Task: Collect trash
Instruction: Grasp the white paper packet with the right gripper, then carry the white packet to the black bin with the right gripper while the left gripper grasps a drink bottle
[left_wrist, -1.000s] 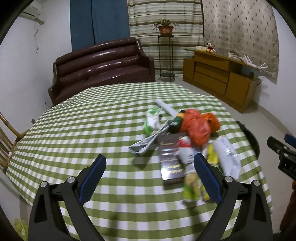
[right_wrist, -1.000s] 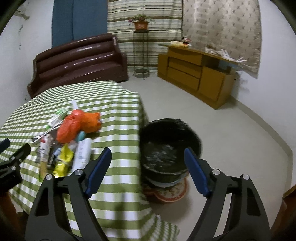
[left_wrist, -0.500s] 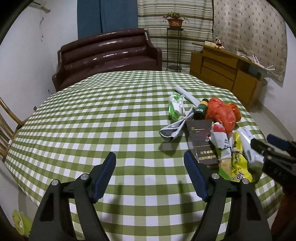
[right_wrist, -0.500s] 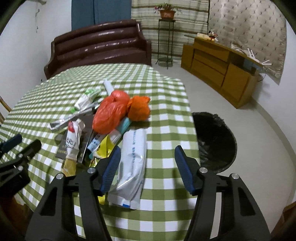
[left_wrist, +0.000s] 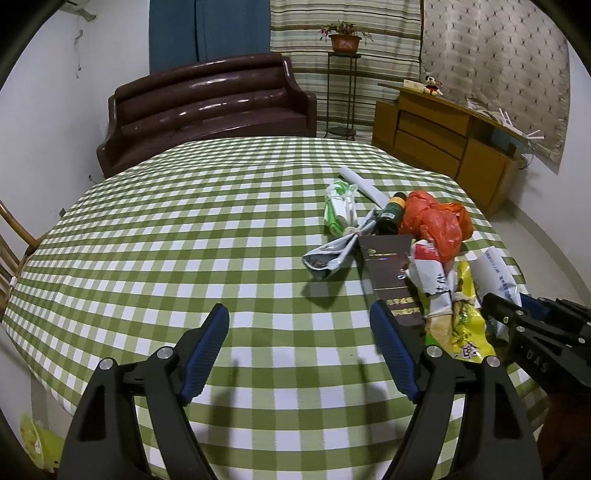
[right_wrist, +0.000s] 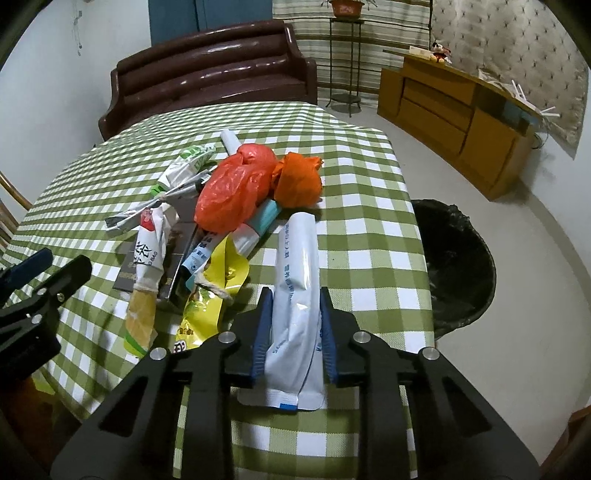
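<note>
Right gripper (right_wrist: 295, 325) closing, pads against white pouch (right_wrist: 297, 280) | left gripper (left_wrist: 299, 350) agape, empty | pile (right_wrist: 229, 192) uncollected | bin (right_wrist: 461, 266) at three o'clock

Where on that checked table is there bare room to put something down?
The checked cloth lies bare on the sofa side and ahead of the left claw. It is crowded by the bin side: the orange bags and wrappers, and the white packet with the right claw closing on it.

Even, moderately bright indoor light from overhead. Soft shadows fall on the desk (left_wrist: 184, 236) below each tool. Glare streaks the brown sofa (left_wrist: 207, 99). Focus is sharp; fisheye curvature bends edges, with dark corner vignetting.
</note>
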